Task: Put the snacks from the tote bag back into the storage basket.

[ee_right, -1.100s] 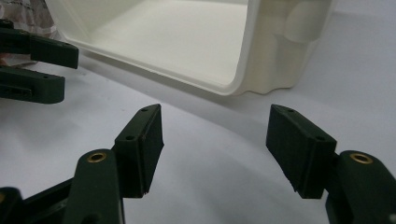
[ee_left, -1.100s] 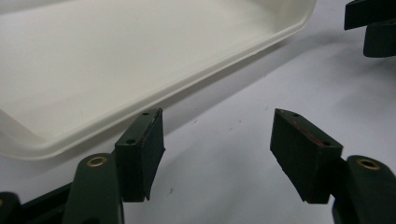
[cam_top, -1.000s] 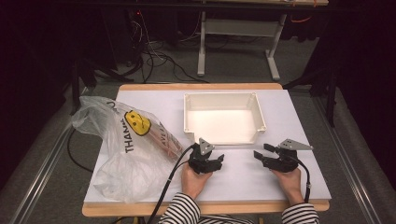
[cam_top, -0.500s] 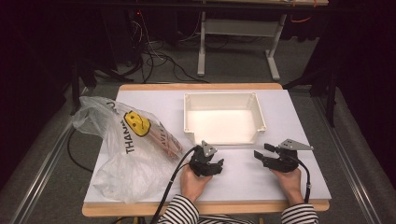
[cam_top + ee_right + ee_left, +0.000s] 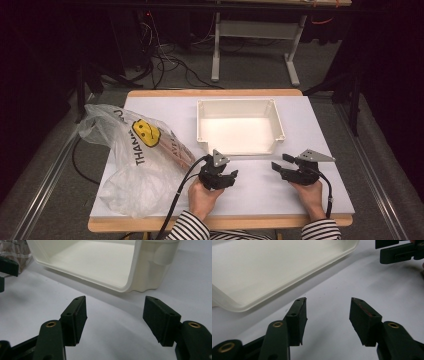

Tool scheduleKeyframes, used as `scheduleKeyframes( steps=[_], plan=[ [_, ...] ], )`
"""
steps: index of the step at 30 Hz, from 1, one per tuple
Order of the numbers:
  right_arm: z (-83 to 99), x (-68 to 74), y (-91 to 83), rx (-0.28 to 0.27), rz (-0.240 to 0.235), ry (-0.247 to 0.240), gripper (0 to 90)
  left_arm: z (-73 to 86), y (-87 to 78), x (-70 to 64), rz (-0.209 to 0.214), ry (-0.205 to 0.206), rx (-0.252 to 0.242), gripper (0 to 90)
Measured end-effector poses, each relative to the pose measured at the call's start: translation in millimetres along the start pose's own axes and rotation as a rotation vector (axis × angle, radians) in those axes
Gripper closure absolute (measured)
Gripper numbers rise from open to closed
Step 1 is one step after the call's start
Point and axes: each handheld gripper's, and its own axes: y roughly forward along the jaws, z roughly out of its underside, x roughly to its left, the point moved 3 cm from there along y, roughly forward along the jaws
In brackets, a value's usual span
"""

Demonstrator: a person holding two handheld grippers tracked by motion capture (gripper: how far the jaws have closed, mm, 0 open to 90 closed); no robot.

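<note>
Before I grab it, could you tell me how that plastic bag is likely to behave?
The bag is thin, crumpled film, so it will probably flop and deform. It looks light, though something brown shows inside. One edge overhangs the table, so it might slide.

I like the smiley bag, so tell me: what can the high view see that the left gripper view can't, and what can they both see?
High view alone: the clear plastic bag with the yellow smiley, lying at the table's left, the person's hands, striped sleeves, and the floor with cables beyond.

Left gripper view alone: a close look along the left tongs, jaws apart with nothing between them.

Both: the white tray, the white table and the right tongs.
</note>
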Motion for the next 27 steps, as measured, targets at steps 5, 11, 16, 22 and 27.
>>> scheduleKeyframes(
  steps=[5,11,16,22,27],
  plan=[
    [0.0,-0.1,-0.2,0.0,-0.002,0.003,36.2,-0.7,-6.8,-0.1,-0.004,-0.006,0.01,47.9],
    [0.0,0.2,-0.2,-0.005,0.002,-0.006,36.2,1.9,-28.3,-3.0,-0.024,0.019,-0.005,46.4],
    [0.0,0.5,0.0,-0.001,0.004,-0.008,36.2,6.0,-51.6,1.2,-0.035,0.009,-0.045,43.7],
    [0.0,0.6,0.1,-0.001,0.004,-0.008,36.2,11.2,-80.5,13.4,-0.071,0.007,-0.088,38.2],
    [-0.1,0.7,0.1,0.001,0.005,-0.007,36.2,17.0,-95.9,25.7,-0.082,-0.01,-0.12,34.5]
  ],
)
